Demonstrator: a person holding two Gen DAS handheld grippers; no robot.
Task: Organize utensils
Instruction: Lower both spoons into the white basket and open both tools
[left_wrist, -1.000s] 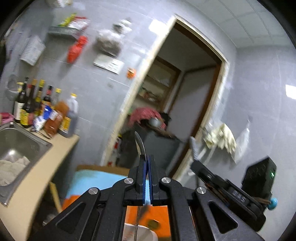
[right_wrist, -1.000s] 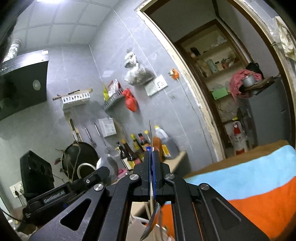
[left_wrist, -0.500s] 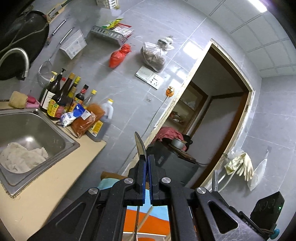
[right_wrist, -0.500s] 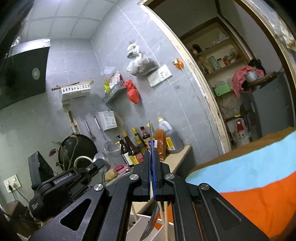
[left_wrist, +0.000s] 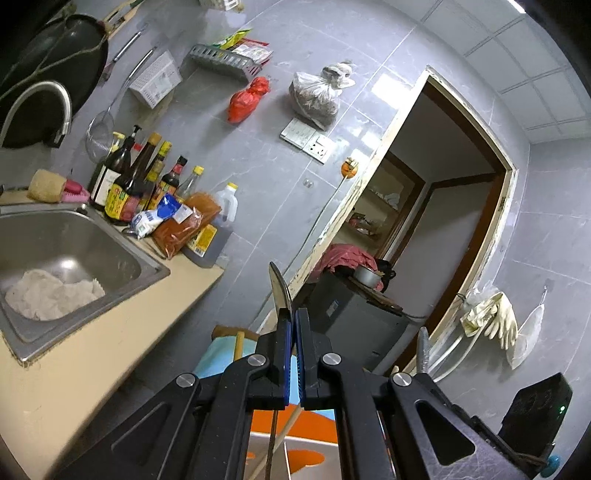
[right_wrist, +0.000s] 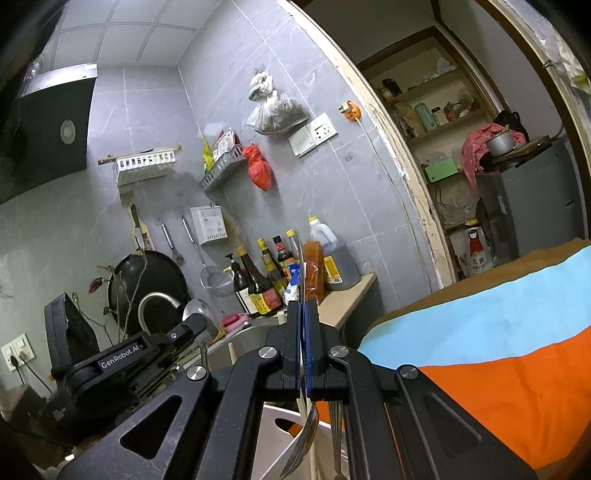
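My left gripper (left_wrist: 291, 314) is shut on a metal utensil handle (left_wrist: 279, 288) that sticks up past the fingertips; its lower end hangs out of sight below. My right gripper (right_wrist: 303, 308) is shut on a metal spoon (right_wrist: 304, 439); the thin handle rises above the fingertips and the bowl hangs down over a white utensil holder (right_wrist: 273, 428). The white holder also shows in the left wrist view (left_wrist: 295, 458), with wooden chopsticks (left_wrist: 280, 439) in it. The left gripper appears in the right wrist view (right_wrist: 122, 362), at the left.
A steel sink (left_wrist: 74, 240) with a white cloth sits in the beige counter (left_wrist: 92, 350). Sauce bottles (left_wrist: 140, 184) stand by the wall. An orange and blue cloth (right_wrist: 498, 350) covers the surface under the holder. A doorway (left_wrist: 443, 221) opens to the right.
The left view has swung left and tilted, so the sink and counter now fill more of it. The right view has shifted slightly. Both grippers stay shut on their utensils over the holder.
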